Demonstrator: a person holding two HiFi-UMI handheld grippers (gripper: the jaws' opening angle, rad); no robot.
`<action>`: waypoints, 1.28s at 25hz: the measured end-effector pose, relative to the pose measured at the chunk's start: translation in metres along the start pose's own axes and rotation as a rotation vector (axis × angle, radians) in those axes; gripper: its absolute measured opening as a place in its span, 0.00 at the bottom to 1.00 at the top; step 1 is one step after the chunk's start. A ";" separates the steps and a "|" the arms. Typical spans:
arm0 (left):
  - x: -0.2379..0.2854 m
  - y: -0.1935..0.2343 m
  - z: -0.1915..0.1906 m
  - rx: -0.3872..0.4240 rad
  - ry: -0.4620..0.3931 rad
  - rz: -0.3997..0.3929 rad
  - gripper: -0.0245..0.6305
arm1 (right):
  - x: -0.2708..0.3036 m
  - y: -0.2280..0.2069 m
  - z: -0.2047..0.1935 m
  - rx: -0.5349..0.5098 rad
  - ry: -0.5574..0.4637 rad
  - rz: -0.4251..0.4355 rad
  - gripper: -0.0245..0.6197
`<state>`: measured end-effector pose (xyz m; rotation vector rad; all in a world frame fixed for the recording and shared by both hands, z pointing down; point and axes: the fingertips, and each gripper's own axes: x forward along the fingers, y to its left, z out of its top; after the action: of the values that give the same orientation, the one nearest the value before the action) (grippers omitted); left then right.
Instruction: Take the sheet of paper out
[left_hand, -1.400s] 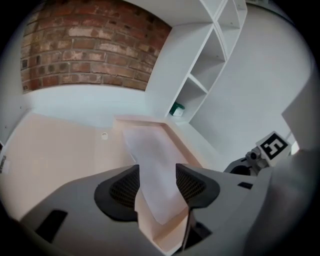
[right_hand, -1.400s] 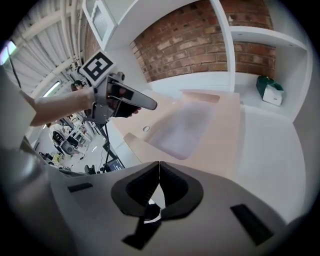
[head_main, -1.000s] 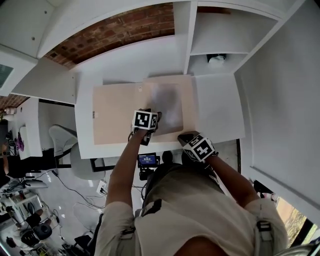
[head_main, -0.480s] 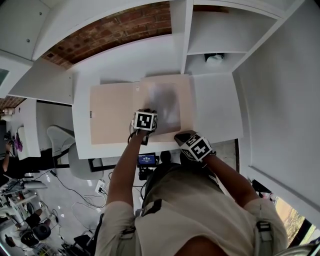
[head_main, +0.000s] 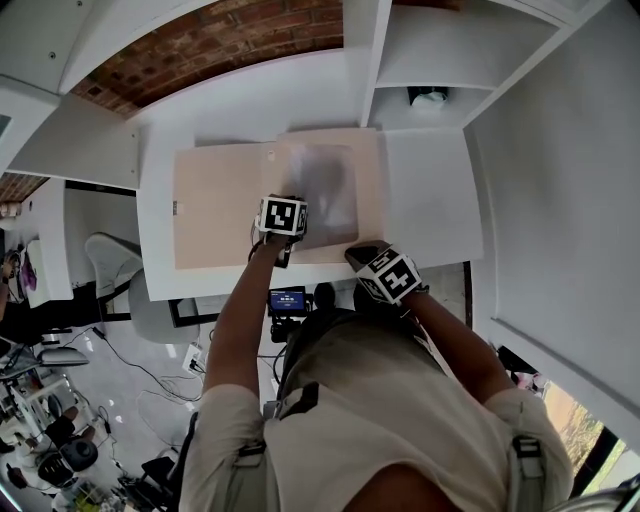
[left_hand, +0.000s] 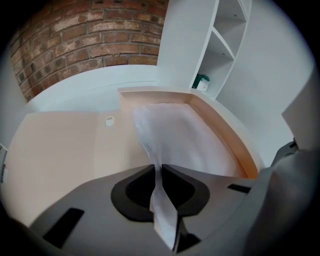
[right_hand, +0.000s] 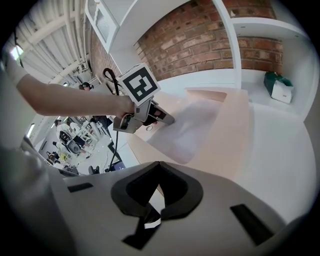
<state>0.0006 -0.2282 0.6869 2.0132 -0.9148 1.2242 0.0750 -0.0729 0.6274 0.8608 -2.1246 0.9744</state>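
Observation:
An open beige folder lies flat on the white table. A thin, whitish sheet of paper rests on the folder's right half. My left gripper is at the sheet's near left edge. Its jaws have just been closing and are now shut on the sheet, which rises in a fold between the pads of the left gripper. My right gripper sits at the folder's near right edge, and in its own view the right gripper is shut on that edge.
White shelves stand behind the table, with a small green and white box in a cubby. A brick wall runs behind. A round button marks the folder's middle flap. A chair and cables lie on the floor to the left.
The left gripper has shifted slightly along the sheet's near left edge. The right gripper has stayed at the folder's near edge. The sheet's corner now looks lifted.

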 end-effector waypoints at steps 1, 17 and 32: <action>0.000 0.000 0.000 0.001 0.001 0.002 0.12 | 0.000 0.000 0.000 0.002 -0.001 -0.001 0.08; -0.002 -0.005 0.000 -0.091 0.003 -0.058 0.07 | 0.002 0.000 -0.002 0.017 -0.017 -0.013 0.08; -0.014 -0.018 0.008 -0.107 -0.064 -0.136 0.06 | 0.003 -0.001 -0.002 0.019 -0.027 -0.019 0.08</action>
<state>0.0142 -0.2210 0.6686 2.0040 -0.8411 1.0210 0.0747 -0.0723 0.6310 0.9068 -2.1289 0.9792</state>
